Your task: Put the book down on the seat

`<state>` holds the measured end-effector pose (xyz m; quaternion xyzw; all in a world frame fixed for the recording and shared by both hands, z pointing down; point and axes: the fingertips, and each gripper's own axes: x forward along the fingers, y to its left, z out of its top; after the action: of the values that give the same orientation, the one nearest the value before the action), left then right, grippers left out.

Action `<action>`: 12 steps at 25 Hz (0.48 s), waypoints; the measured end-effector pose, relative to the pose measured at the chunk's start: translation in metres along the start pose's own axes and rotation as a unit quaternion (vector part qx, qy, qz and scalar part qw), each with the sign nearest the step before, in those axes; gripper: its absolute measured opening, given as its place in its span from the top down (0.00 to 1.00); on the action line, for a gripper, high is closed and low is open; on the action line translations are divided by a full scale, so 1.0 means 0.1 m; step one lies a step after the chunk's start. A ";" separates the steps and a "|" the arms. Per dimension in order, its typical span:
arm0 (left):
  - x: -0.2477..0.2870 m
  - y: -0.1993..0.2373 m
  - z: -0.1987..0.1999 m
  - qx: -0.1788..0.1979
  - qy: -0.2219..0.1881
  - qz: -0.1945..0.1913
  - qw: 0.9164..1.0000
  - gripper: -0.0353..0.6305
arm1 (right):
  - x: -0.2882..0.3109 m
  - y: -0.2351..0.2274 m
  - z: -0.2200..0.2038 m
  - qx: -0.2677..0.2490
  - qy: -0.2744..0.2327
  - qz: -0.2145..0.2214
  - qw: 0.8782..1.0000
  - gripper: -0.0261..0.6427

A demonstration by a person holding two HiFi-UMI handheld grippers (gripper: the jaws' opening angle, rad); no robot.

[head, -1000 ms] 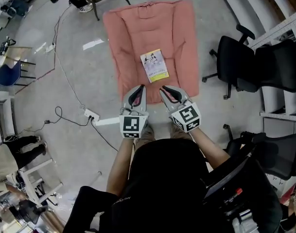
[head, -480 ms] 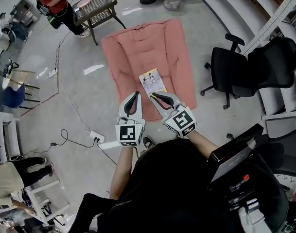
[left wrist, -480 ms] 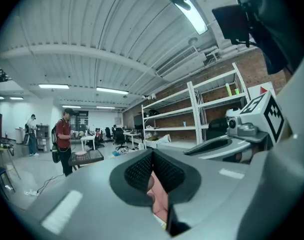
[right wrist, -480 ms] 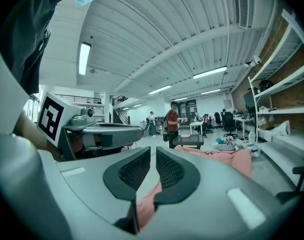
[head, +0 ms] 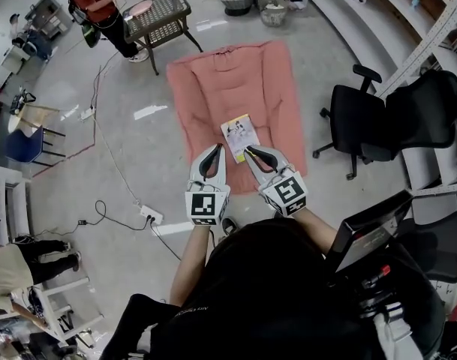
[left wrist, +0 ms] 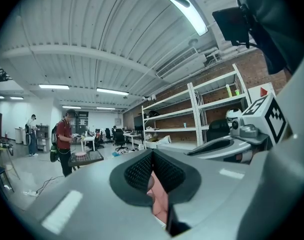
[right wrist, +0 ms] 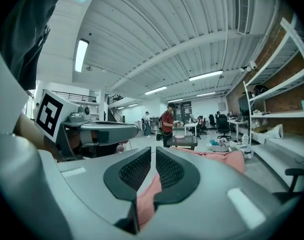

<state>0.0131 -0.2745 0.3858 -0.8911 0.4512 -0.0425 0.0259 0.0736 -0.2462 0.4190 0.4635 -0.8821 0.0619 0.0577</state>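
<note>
Holding a grey two-jaw gripper in each hand, a person stands over a salmon-pink quilted seat cushion (head: 205, 88) spread flat on a grey concrete floor (head: 123, 148).

The left gripper (head: 215, 148) is closed, and in its own view the black textured pads of the left gripper (left wrist: 152, 154) meet at the tips with nothing caught between them. Only a sliver of pink fabric shows through the hollow below the pads.

The right gripper (head: 251, 151) has just been closing. In its own view the jaws of the right gripper (right wrist: 153, 151) stand a narrow slit apart and hold nothing, with the cushion (right wrist: 226, 159) showing beyond them.

A thin paperback book with a white-and-yellow cover (head: 241, 135) lies flat on the near half of the cushion, free of both grippers. From the head camera the right gripper's tip overlaps the book's near edge, so that edge is covered. How far above the book the tip hangs cannot be told. The cover print is too small to read, and neither gripper view shows the book at all.

The person's dark head and shoulders fill the bottom of the head view and hide both arms above the forearms. The grippers also cover the cushion's near edge.

A black swivel office chair (head: 363, 122) stands on the floor to the right of the cushion. Beyond the cushion's far end, a second person in a red top (head: 93, 6) stands beside a dark wire-mesh table (head: 157, 10).
</note>
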 end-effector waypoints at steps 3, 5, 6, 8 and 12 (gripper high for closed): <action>0.03 -0.07 0.02 0.002 -0.005 -0.006 1.000 0.94 | -0.02 -0.05 -0.02 0.002 0.000 -0.006 1.000 0.91; 0.04 -0.11 0.01 0.003 -0.007 -0.006 1.000 0.94 | -0.03 -0.07 -0.04 0.004 -0.002 -0.007 1.000 0.91; 0.03 -0.12 0.00 0.004 -0.007 -0.006 1.000 0.94 | -0.04 -0.08 -0.06 0.006 -0.003 -0.009 1.000 0.91; 0.03 -0.13 -0.03 0.002 -0.007 -0.003 1.000 0.94 | -0.05 -0.10 -0.07 0.011 -0.006 -0.014 1.000 0.91; -0.04 -0.05 -0.11 -0.004 -0.001 0.002 1.000 0.94 | -0.02 -0.04 -0.11 0.014 -0.005 -0.017 1.000 0.91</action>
<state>0.0137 -0.2688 0.3968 -0.8902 0.4532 -0.0396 0.0235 0.0785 -0.2447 0.4293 0.4799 -0.8732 0.0707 0.0482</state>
